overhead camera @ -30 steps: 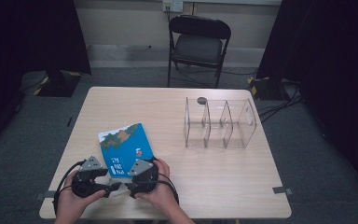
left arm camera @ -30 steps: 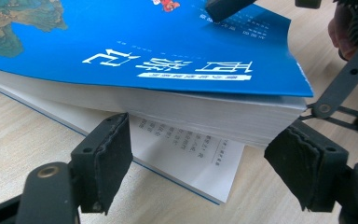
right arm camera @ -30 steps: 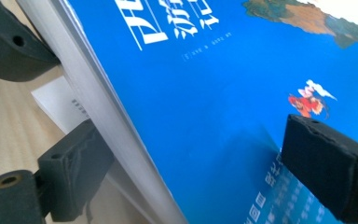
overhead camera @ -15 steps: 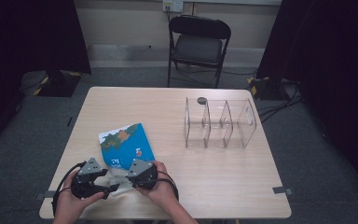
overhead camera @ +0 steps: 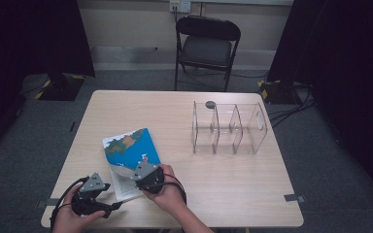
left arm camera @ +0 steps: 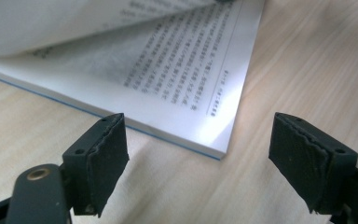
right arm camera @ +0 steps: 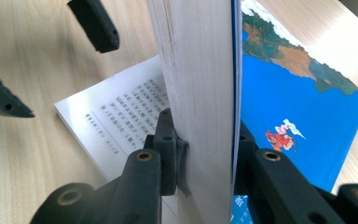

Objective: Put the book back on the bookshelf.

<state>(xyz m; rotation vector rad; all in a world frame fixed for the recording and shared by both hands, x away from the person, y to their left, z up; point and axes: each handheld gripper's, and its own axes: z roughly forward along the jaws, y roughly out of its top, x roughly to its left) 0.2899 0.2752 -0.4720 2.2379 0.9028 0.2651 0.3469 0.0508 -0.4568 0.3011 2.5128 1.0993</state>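
Observation:
A paperback book point(overhead camera: 128, 148) with a blue cover lies near the table's front left. My right gripper point(overhead camera: 143, 175) is shut on the cover and a thick wad of pages point(right arm camera: 200, 93), holding them lifted off the rest. Printed pages point(right arm camera: 121, 116) lie flat below. The blue cover point(right arm camera: 303, 107) shows to the right of the lifted wad. My left gripper point(overhead camera: 108, 199) stands open just in front of the book's near corner point(left arm camera: 223, 151), its jaws wide apart with nothing between them. The lifted pages curve above the text page point(left arm camera: 177, 79).
A clear plastic divider rack point(overhead camera: 228, 128) with several compartments stands at the right of the table point(overhead camera: 175, 111). A small dark round object point(overhead camera: 210, 104) lies behind it. A black folding chair point(overhead camera: 206, 46) stands beyond the far edge.
My right gripper has lifted the cover and a wad of pages, exposing white text pages beneath. My left gripper has shifted slightly left and toward the front edge.

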